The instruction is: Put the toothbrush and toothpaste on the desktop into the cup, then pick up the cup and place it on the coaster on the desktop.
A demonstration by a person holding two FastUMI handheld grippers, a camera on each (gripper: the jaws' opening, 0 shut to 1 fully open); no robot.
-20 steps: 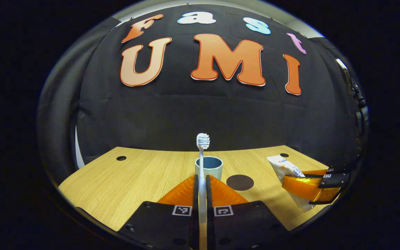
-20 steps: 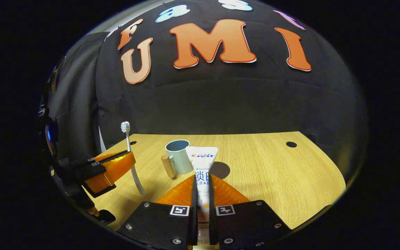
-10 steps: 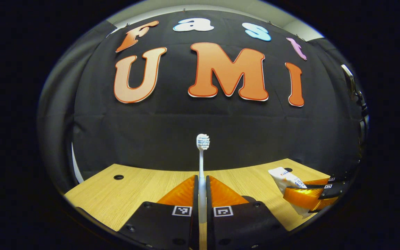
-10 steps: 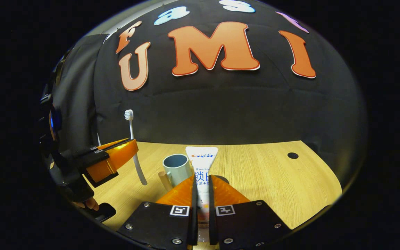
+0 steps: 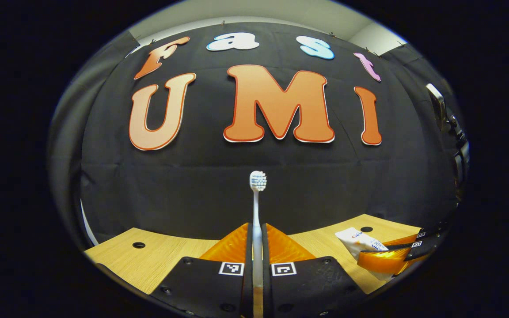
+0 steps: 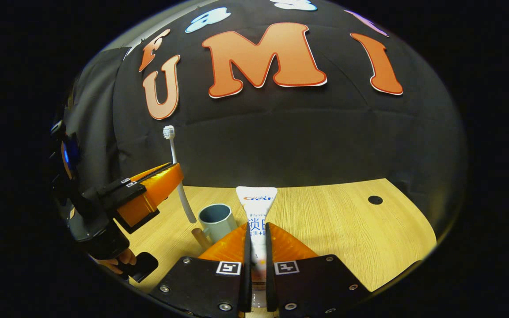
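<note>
My left gripper is shut on a white toothbrush that stands upright, bristles up. In the right gripper view the same toothbrush hangs in the left gripper just above and left of the pale blue cup, its lower end near the rim. My right gripper is shut on a white toothpaste tube, flat end up, held just right of the cup. The left gripper view shows the toothpaste in the right gripper at the far right. The coaster is hidden.
The wooden desktop has a round cable hole at the right rear and another hole at the left. The cup has a wooden handle. A hand holds the left gripper's grip.
Both grippers have risen with their loads. The left one carried the toothbrush up and toward the cup; the cup and coaster dropped behind its fingers.
</note>
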